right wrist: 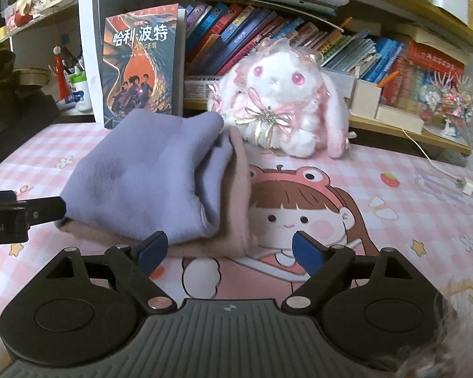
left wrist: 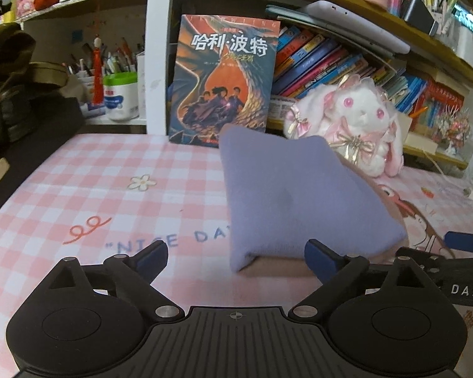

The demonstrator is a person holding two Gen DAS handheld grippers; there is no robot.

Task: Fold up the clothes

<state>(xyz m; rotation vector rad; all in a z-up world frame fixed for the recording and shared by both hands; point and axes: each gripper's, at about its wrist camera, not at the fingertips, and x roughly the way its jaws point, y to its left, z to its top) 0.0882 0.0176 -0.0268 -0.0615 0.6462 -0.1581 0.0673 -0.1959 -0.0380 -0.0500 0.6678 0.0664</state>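
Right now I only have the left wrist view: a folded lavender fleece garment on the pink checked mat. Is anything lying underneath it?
Observer: Yes. The right wrist view shows the lavender fleece garment lying on a dusty-pink folded garment, which sticks out along its right edge.
Operator: Is the right gripper holding either one?
Observer: No. The right gripper is open with nothing between its pads, just short of the pile's near edge.
Operator: What's printed on the mat to the right of the pile?
Observer: A cartoon girl in a frog hat, on the pink checked mat.
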